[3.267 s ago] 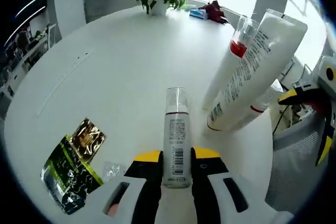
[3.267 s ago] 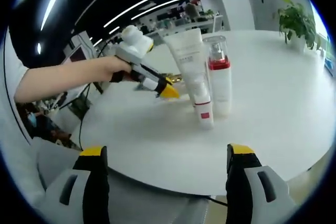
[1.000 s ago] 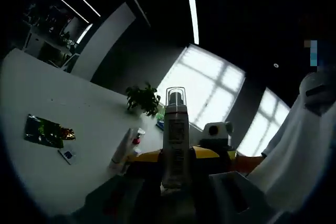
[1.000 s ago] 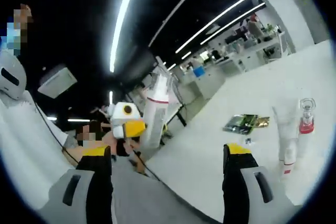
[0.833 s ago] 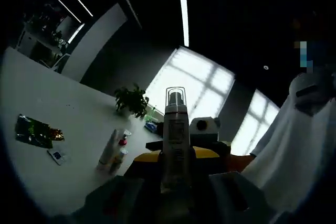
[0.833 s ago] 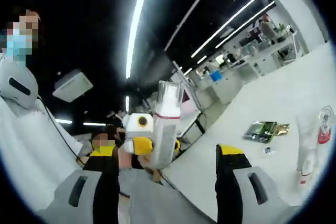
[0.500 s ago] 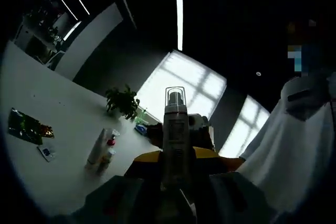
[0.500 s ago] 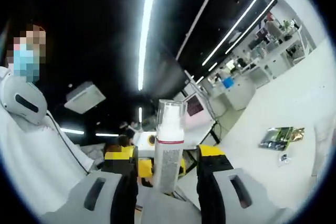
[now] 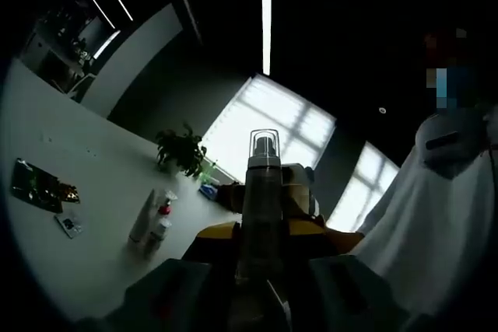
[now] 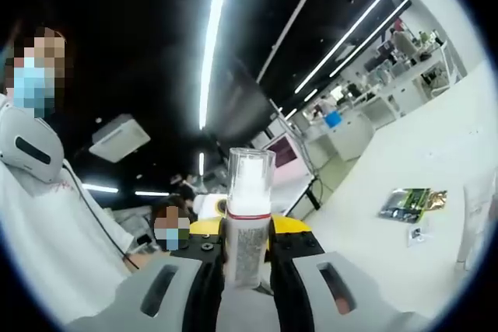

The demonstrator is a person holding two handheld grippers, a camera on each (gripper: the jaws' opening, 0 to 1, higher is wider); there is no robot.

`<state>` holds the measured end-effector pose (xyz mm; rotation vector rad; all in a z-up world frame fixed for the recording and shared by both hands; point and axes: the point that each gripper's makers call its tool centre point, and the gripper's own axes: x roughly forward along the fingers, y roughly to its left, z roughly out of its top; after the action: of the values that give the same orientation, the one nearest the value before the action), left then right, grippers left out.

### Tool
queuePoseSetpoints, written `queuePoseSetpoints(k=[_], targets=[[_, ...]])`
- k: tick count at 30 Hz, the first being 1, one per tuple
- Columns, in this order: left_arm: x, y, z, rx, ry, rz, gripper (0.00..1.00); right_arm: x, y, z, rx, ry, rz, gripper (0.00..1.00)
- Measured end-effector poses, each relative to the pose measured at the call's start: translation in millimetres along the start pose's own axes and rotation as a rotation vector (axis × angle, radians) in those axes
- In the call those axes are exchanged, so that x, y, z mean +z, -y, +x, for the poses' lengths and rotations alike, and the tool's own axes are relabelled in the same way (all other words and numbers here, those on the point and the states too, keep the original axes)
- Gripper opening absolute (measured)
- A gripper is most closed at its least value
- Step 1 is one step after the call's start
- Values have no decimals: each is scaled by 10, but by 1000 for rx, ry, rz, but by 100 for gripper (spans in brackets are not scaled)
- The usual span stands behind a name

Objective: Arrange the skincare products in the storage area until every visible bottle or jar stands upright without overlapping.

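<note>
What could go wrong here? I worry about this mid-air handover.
Both grippers, left and right, appear to clamp the pump bottle above the white table. Pulling apart could twist it loose and drop it. Carried back carelessly, it might knock the standing tubes over.

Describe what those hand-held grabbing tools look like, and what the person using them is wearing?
Each tool has a pale grey-white plastic body with black inner faces and bright yellow blocks at the jaws. The left gripper looks dim and shadowed; the right gripper shows dark oval slots in its pale shells. The person wears a white garment.
</note>
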<state>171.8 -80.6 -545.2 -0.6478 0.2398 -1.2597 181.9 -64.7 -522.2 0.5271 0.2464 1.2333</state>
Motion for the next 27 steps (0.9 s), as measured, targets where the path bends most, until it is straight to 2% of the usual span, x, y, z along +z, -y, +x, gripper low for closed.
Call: queuePoseSetpoints(k=[2, 6, 8, 9, 12, 14, 15, 17, 18, 20, 24, 25, 27], targets=[[28, 12, 7, 4, -6, 26, 21, 12, 35, 9, -29, 1, 11, 20], [-5, -63, 26, 86, -75, 93, 21, 14, 92, 24, -94, -19, -44, 20], [21, -134, 25, 154, -90, 156, 24, 24, 160, 14, -143, -35, -67, 20], [48, -192, 16, 211, -99, 195, 26, 34, 189, 9, -166, -40, -81, 20], [65, -299, 4, 339, -159, 316, 32, 65, 274, -9, -235, -63, -130, 20], [100, -404, -48, 456, -196, 368, 35, 73, 343, -24, -296, -73, -158, 20], [103, -400, -37, 483, -222, 421, 35, 74, 335, -17, -295, -76, -169, 20], [113, -353, 12, 526, -281, 597, 32, 88, 343, -7, -310, -66, -158, 20], [124, -359, 21, 549, -296, 654, 31, 91, 356, -4, -319, -65, -155, 20], [71, -356, 62, 575, -324, 672, 27, 86, 397, 4, -359, -75, -172, 20], [110, -397, 68, 635, -314, 692, 24, 94, 409, 46, -410, -47, -134, 20], [120, -410, 59, 653, -317, 702, 24, 83, 409, 56, -424, -52, -142, 20], [99, -409, 68, 658, -325, 704, 23, 79, 395, 63, -459, -88, -230, 20]])
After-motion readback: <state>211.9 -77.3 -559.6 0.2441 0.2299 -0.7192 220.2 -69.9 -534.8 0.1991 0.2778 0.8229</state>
